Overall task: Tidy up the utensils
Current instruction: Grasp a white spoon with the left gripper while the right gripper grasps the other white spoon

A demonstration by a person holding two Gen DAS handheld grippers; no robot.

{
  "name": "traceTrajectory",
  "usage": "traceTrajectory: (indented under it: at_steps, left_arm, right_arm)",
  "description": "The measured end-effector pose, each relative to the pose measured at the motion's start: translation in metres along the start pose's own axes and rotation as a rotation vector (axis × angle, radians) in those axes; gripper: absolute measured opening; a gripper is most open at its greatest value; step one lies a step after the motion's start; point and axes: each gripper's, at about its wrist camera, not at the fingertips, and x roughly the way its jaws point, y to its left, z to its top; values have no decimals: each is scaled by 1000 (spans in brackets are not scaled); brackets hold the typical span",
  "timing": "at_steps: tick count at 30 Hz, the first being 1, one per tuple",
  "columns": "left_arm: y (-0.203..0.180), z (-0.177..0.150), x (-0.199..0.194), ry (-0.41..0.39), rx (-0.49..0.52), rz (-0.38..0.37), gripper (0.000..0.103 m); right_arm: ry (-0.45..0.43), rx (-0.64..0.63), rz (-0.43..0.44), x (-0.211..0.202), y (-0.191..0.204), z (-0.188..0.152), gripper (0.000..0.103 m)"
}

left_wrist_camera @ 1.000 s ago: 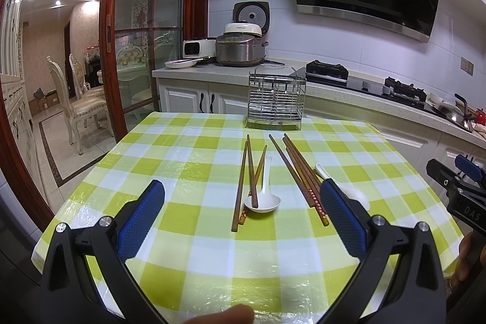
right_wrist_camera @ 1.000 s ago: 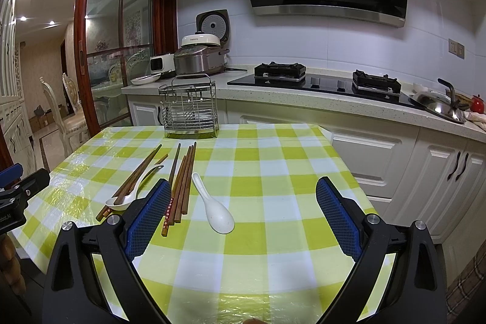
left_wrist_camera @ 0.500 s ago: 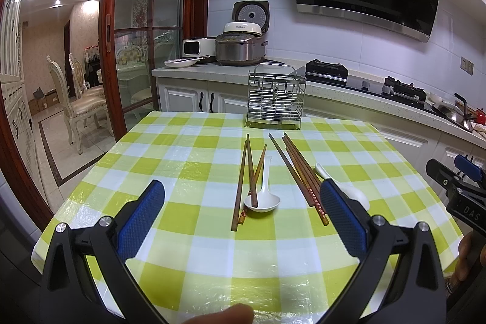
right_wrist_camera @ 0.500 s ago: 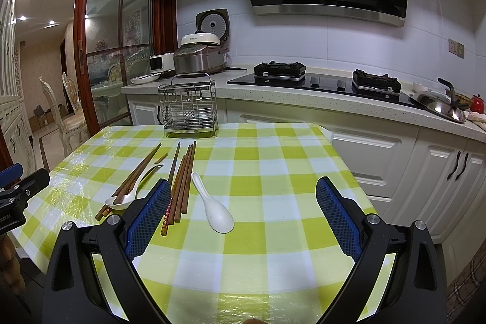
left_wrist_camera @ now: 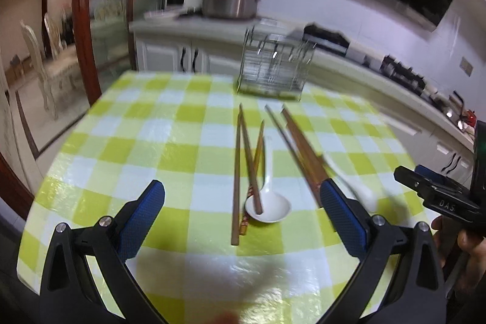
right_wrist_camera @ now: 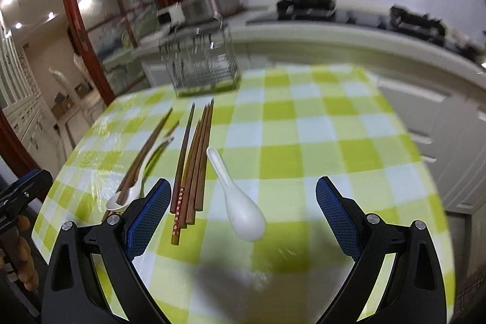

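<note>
A kitchen with white cabinets, a rice cooker (left_wrist_camera: 229,0) on the far counter and a gas hob to the right surrounds a table (left_wrist_camera: 127,141) under a green-and-white checked cloth. Both views are blurred by motion.

At the near left, the left hand-held gripper (left_wrist_camera: 243,220) hovers low over the cloth with its blue pads wide apart and nothing between them. Just beyond it lies a loose group of brown chopsticks (left_wrist_camera: 243,160), crossing one another, with one tip resting in the bowl of a white ceramic soup spoon (left_wrist_camera: 268,207). Further right is a tidier bundle of chopsticks (right_wrist_camera: 194,169), lying side by side with flower-patterned near ends. Right of that bundle, a second white soup spoon (right_wrist_camera: 240,202) lies alone with its handle pointing to the far side. The right hand-held gripper (right_wrist_camera: 241,217) is also spread open and empty, and this spoon sits between its pads in the view, slightly ahead of them.

At the far edge of the table stands a wire utensil rack (left_wrist_camera: 273,69); no utensil can be made out in it, though the blur leaves that uncertain.

The job looks barely begun: every chopstick and both spoons are on the cloth, and all of them remain to be lifted and placed in the rack.
</note>
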Motion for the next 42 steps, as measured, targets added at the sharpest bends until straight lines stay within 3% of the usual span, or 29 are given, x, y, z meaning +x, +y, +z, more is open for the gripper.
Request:
traceTrajectory:
  at_steps: [2,4,7,11,16,25,29,33,40,42]
  left_arm:
    - [3,3,16,40,11,0,94]
    - [4,6,30,77,24,-15,79]
    - [1,8,49,113,52,-48,68]
    - [-7,17,72,150,70,-111,63]
    - [-17,28,108,212,86,-148,42]
    - [-28,43,153,283,95,-173,31]
    - [-31,46,164,300,109,-177,30]
    - [-32,46,171,311,110,-182,30]
    - [-34,44,175,316,120,-193,30]
    - [-36,43,177,319,126,-191,25]
  right_arm:
    - [52,-41,5,21,7,5,90]
    - [87,-73,21,38,13,8,90]
    - [122,-112,24,57,18,12,90]
    - [151,-136,16,75,21,19,90]
    - [191,-173,1,96,19,26,88]
    - [246,-194,22,117,15,30,78]
    - [248,-217,31,119,16,33,76]
    - [260,-224,74,117,16,33,63]
    - [271,-249,94,108,12,27,61]
    - [266,-278,78,110,15,27,57]
